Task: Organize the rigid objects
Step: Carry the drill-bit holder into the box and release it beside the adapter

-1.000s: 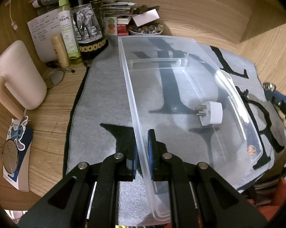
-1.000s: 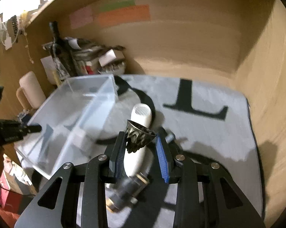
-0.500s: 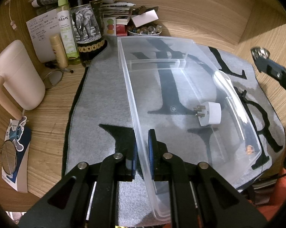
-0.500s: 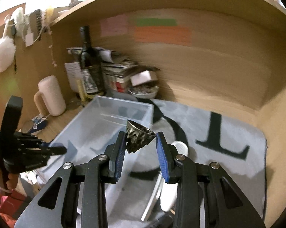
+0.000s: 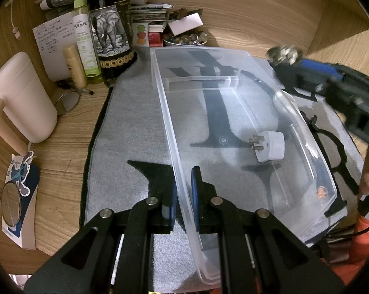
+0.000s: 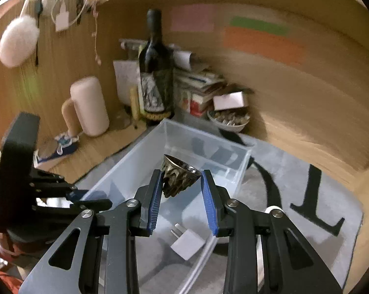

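A clear plastic bin (image 5: 238, 78) lies on the grey mat (image 5: 130, 127); it also shows in the right wrist view (image 6: 150, 161). My left gripper (image 5: 183, 191) is shut on the bin's near wall. A white plug adapter (image 5: 270, 145) lies inside the bin, also seen in the right wrist view (image 6: 188, 243). My right gripper (image 6: 180, 196) is shut on a dark ridged metal cup (image 6: 178, 177) and holds it above the bin. From the left wrist view the cup (image 5: 283, 52) hovers over the bin's far right corner.
A wine bottle (image 5: 111, 29), a green spray bottle (image 5: 82, 34), a pale mug (image 5: 22, 98), papers and a bowl of small items (image 5: 185, 40) crowd the back left. Wooden walls close in behind and right. A white object (image 6: 270, 210) lies on the mat right of the bin.
My right gripper has lifted the metal cup off the mat and carried it left, over the bin. The left gripper has kept its hold on the bin wall.
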`<state>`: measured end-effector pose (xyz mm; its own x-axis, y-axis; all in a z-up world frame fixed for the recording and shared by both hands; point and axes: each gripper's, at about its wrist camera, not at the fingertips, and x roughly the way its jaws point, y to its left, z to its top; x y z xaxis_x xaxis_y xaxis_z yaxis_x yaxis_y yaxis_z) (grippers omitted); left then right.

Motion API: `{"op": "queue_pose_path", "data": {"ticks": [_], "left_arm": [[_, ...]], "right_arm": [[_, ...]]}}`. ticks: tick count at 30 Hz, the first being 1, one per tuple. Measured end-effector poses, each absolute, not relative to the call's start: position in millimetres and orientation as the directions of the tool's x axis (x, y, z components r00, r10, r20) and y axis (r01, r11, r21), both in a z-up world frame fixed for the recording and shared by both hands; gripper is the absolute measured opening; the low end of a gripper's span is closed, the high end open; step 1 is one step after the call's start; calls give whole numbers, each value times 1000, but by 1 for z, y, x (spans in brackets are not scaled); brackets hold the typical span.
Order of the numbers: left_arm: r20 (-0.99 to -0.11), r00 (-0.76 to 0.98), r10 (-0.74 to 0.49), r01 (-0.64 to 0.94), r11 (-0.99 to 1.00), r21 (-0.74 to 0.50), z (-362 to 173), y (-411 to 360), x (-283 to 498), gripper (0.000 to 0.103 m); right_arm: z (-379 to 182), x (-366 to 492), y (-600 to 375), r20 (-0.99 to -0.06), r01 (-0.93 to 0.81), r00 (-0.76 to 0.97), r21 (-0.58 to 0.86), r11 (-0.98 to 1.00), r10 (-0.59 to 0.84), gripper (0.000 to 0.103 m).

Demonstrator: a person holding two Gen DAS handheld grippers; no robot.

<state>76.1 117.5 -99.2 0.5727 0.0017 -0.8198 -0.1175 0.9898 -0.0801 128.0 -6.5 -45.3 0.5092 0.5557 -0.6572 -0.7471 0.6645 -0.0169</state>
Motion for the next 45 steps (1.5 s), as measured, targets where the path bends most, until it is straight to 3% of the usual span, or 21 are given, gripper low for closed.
{"op": "queue_pose_path", "data": {"ticks": [15, 25, 29, 37, 42, 45], "left_arm": [[-819, 574, -1, -115, 990, -82, -99, 117, 76, 12], [-819, 574, 0, -114, 990, -81, -99, 117, 76, 12], [-819, 574, -1, -115, 990, -82, -99, 117, 76, 12], [-819, 574, -1, -114, 990, -81, -99, 117, 76, 12], [-819, 574, -1, -113, 990, -80, -99, 117, 76, 12], [-819, 574, -1, -114, 990, -81, -99, 117, 76, 12]], "right_arm": [[-84, 136, 26, -801, -796, 390, -45, 603, 455, 29], [-89, 137, 28, -820, -800, 364, -33, 599, 442, 30], [-88, 137, 27, -809, -797, 379, -38, 603, 450, 45], [-75, 132, 17, -780, -787, 415, -50, 614, 468, 47], [-66, 128, 4, -750, -773, 450, -55, 632, 485, 59], [-59, 127, -7, -731, -756, 475, -54, 653, 489, 61]]}}
